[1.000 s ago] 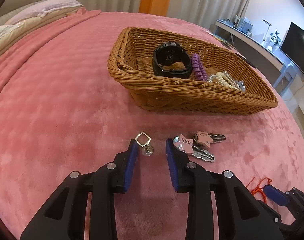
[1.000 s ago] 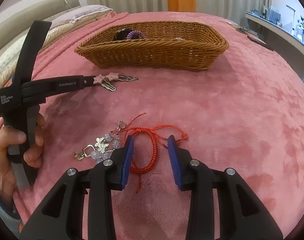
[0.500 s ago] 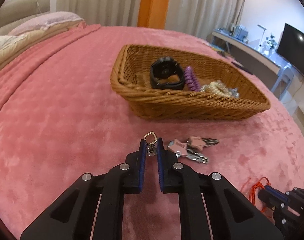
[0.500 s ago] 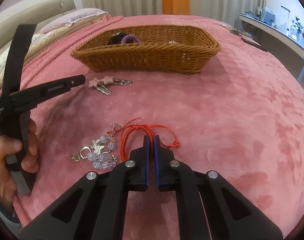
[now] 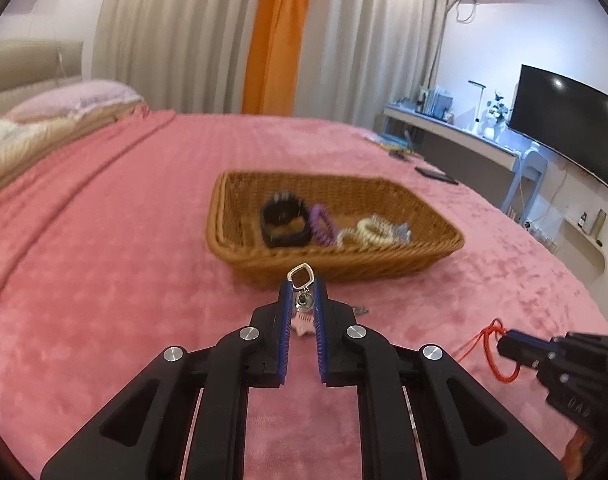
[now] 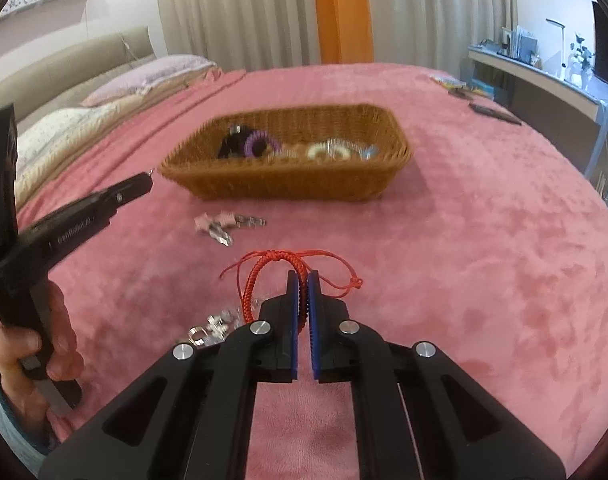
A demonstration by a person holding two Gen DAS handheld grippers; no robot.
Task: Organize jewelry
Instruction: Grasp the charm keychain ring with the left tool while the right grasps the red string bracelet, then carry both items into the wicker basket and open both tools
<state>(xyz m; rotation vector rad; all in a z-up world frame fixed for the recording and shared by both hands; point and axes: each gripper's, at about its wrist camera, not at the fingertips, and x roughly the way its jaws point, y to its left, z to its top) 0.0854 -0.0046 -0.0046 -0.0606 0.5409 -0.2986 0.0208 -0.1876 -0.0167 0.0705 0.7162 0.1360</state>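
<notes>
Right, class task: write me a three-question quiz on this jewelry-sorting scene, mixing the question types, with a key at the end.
1. True or false: the left claw is shut on a silver clasp charm.
2. What does the right claw hold?
A. a purple coil hair tie
B. the red braided bracelet
C. the star hair clips
3. Fill in: the black watch lies inside the wicker ______.

Key
1. True: its blue pads pinch the charm, whose loop sticks out past the tips.
2. B: the red cord runs between the closed pads, while the clips lie on the pink blanket.
3. basket
</notes>
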